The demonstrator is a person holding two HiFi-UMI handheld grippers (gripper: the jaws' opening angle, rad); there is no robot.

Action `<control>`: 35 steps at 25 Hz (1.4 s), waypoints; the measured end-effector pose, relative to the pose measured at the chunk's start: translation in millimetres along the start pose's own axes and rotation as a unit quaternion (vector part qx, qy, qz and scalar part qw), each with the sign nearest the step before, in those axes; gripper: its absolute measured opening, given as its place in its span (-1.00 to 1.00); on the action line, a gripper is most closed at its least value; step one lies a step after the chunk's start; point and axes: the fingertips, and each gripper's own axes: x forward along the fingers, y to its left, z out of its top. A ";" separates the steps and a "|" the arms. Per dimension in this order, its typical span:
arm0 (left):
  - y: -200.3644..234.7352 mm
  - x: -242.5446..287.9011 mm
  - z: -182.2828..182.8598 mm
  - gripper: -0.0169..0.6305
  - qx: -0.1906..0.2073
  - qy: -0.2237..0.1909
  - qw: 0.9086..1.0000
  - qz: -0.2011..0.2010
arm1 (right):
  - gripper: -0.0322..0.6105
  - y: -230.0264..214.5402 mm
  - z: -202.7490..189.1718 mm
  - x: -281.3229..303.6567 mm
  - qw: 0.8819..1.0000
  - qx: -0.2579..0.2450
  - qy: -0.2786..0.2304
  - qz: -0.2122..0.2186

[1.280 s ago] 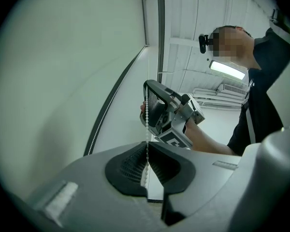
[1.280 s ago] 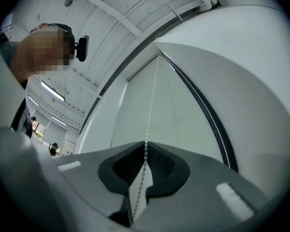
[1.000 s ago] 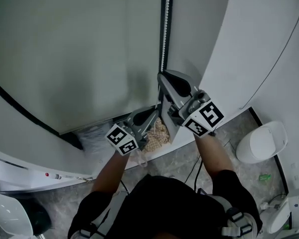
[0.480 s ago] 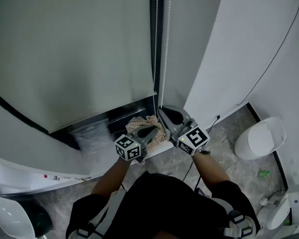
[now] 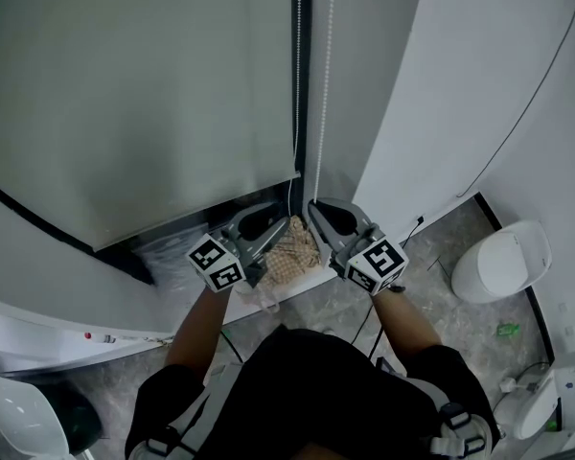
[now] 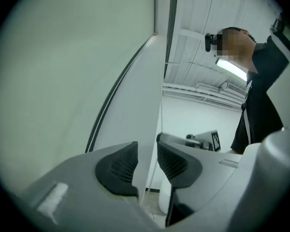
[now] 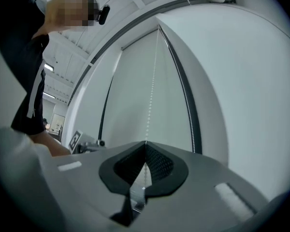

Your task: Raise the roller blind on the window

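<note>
Across the upper left of the head view hangs the roller blind (image 5: 144,94), its bottom edge just above both grippers. At centre, the right gripper (image 5: 315,207) is clamped on the bead chain (image 5: 324,84). The left gripper (image 5: 276,222) has just been opening its jaws, which stand apart; a thin cord seems to pass between them.

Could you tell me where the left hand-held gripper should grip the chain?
The left hand-held gripper has just opened its jaws, a strand between them. Probably pinch that strand higher, level from the room side: it hangs thin and vertical.
</note>
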 end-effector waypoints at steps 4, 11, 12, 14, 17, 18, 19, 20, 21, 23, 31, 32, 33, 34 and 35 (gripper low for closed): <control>-7.8 29.0 76.5 -0.47 0.018 -0.058 0.997 -0.042 | -0.89 -1.2 1.2 -2.1 1.000 -0.002 0.000 0.000; -34.8 83.1 155.9 -0.37 0.006 -0.117 0.986 -0.122 | -0.89 1.0 -0.4 -5.2 1.000 0.003 0.000 -0.001; -40.4 90.7 161.4 -0.37 0.009 -0.117 0.984 -0.132 | -0.89 0.4 -0.4 -6.1 1.000 0.003 0.000 -0.001; -50.8 101.9 167.6 -0.37 0.020 -0.114 0.983 -0.146 | -0.89 1.1 0.7 -6.7 1.000 0.002 0.000 0.000; -60.8 107.7 170.3 -0.38 0.029 -0.118 0.980 -0.155 | -0.89 1.3 2.4 -6.6 1.000 -0.005 0.000 -0.002; -62.2 106.5 171.5 -0.39 0.030 -0.125 0.979 -0.156 | -0.89 0.8 2.3 -6.5 1.000 -0.007 0.001 -0.002; -63.5 104.3 172.9 -0.45 0.033 -0.132 0.978 -0.157 | -0.88 0.1 1.5 -6.4 1.000 -0.009 0.002 -0.003; -65.2 101.8 173.9 -0.61 0.042 -0.137 0.977 -0.157 | -0.88 -0.6 0.3 -6.5 1.000 -0.011 0.002 -0.002; -67.4 99.9 174.4 -0.81 0.056 -0.138 0.977 -0.155 | -0.89 -1.2 -0.6 -6.6 1.000 -0.011 0.002 -0.002; -70.9 99.1 174.3 -0.89 0.080 -0.129 0.977 -0.150 | -0.89 -1.9 0.4 -6.7 1.000 -0.011 -0.001 -0.003; -65.3 100.8 174.9 -0.88 0.095 -0.111 0.979 -0.141 | -0.89 1.0 0.1 2.9 1.000 -0.019 0.004 0.006; -64.8 101.3 174.7 -0.85 0.098 -0.111 0.979 -0.141 | -0.89 0.3 -0.2 3.2 1.000 -0.016 0.003 0.006; -63.9 101.5 174.8 -0.78 0.099 -0.112 0.979 -0.141 | -0.89 -0.8 -0.8 3.4 1.000 -0.014 0.003 0.004; -62.5 101.4 175.1 -0.78 0.098 -0.113 0.978 -0.142 | -0.89 -1.8 -1.4 3.8 1.000 -0.013 0.003 0.003; -60.9 101.2 175.7 -0.79 0.095 -0.115 0.978 -0.143 | -0.89 -2.4 -2.0 4.3 1.000 -0.014 0.004 0.002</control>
